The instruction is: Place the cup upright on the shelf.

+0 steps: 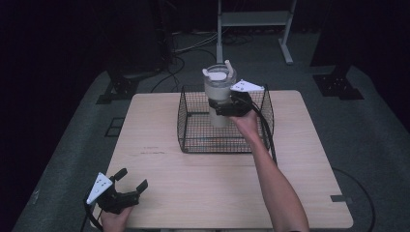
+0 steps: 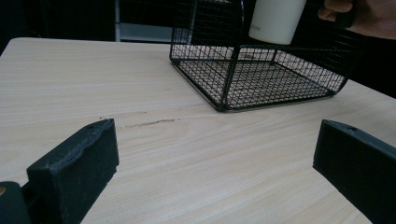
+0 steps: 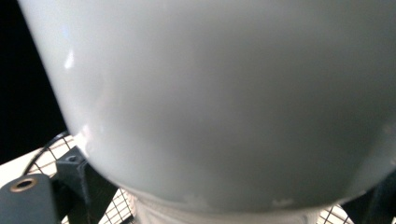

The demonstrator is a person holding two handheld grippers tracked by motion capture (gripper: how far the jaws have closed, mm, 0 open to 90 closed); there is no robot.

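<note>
Holding the white tumbler [image 1: 218, 96] clamped in our right gripper [image 1: 231, 107], we kept it upright above the wire basket [image 1: 189, 126], its base clear of the mesh floor. Whether it was going in or coming out we could not tell. Our left gripper [image 1: 126, 189] rested at the table's [image 1: 208, 183] near edge, jaws wide apart, empty.

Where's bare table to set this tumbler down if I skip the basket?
Bare wood runs from the basket front toward the left gripper, and along the table right of the forearm. The tumbler, held by the right gripper, hangs over the basket, whose floor looks bare.
</note>
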